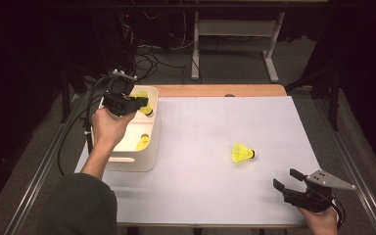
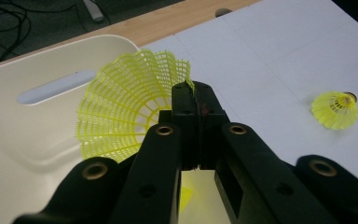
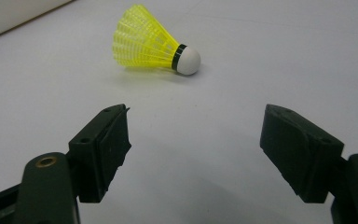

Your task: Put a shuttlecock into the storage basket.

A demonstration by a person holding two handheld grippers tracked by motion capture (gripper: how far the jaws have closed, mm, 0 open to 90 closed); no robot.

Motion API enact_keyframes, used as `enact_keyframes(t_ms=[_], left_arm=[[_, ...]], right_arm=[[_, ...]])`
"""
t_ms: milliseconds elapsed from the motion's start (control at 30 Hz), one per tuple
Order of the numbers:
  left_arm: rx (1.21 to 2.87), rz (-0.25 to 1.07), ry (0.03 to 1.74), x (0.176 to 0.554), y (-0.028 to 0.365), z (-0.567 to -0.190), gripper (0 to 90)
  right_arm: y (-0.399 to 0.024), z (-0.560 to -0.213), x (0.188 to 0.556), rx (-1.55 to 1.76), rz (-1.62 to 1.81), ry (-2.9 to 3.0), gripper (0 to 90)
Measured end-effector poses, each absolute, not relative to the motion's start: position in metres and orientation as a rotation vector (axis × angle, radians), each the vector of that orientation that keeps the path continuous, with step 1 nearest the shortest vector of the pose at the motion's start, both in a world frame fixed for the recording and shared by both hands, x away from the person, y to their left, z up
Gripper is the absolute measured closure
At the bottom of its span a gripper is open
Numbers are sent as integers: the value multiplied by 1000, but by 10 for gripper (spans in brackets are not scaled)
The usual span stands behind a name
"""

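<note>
Left gripper [image 2: 196,100] jaws pinch the yellow shuttlecock's [image 2: 121,112] skirt edge.

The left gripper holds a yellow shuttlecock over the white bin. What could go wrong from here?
1. The left gripper pinches only the thin skirt edge of the held shuttlecock, so it may slip or get crushed.
2. It hangs near the far rim of the bin, so it could drop outside.
3. The shuttlecock on the table lies on its side and may roll from the open right gripper.
</note>
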State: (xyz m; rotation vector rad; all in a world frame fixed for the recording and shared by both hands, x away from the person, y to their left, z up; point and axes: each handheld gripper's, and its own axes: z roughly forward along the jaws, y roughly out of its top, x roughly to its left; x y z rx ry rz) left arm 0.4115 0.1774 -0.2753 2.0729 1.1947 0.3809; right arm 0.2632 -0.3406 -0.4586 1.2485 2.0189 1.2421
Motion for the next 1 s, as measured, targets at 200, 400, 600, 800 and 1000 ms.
enact_keyframes(t_ms=[200,400,600,800,1000], left_arm=[[2068,368,1221,413,184,-287,892],[2082,378,1232,412,186,-290,892],[2097,372,1242,414,186,-298,891],[2112,366,1242,418,182,-303,891],[2116,360,1247,422,180,-308,891]], right_arm=[[-342,-458,263,1257,1244,2010,243],[-342,-459,263,1258,1241,2012,243],[-341,-459,263,1258,1241,2012,243],[-341,-459,263,1258,1241,2014,243],[-342,-459,264,1260,1243,2014,243]])
